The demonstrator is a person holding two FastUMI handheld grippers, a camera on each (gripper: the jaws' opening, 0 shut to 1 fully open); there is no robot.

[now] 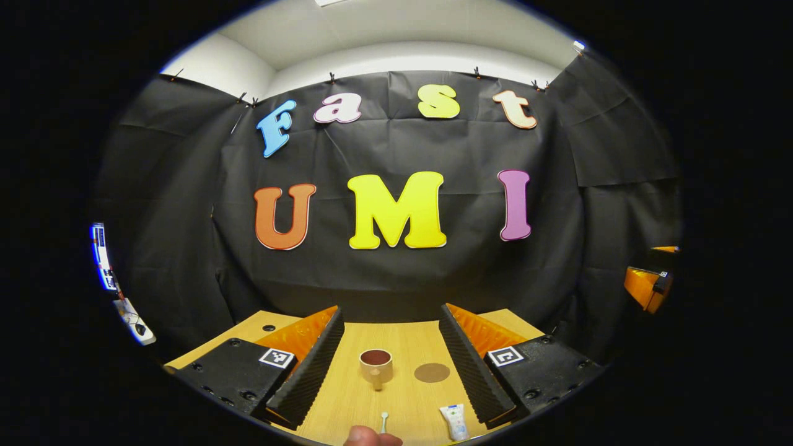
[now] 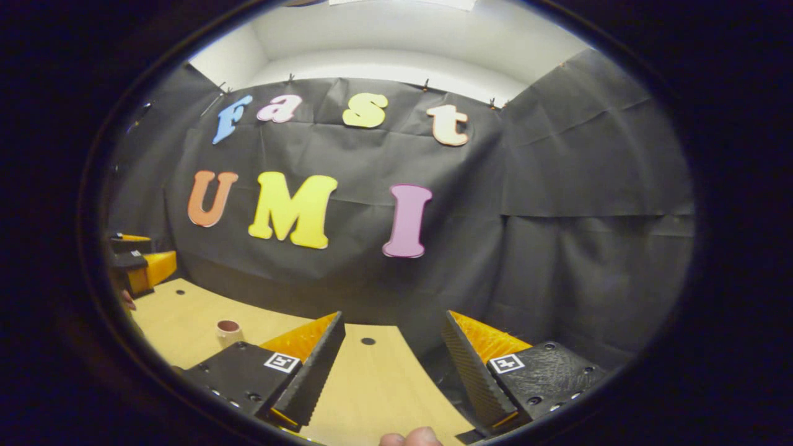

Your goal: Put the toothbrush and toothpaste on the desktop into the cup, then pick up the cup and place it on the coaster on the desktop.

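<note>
In the left gripper view, the left hand-held gripper (image 1: 391,359) stood wide open above the desk (image 1: 347,396), holding nothing. Between its fingers sat the cup (image 1: 376,365), upright, with the round coaster (image 1: 432,372) just beside it, apart. Nearer the camera lay the toothbrush (image 1: 384,422) and, near it, the toothpaste (image 1: 455,421). In the right gripper view, the right hand-held gripper (image 2: 391,362) was likewise spread wide and empty, the cup (image 2: 228,332) well off to its left.
</note>
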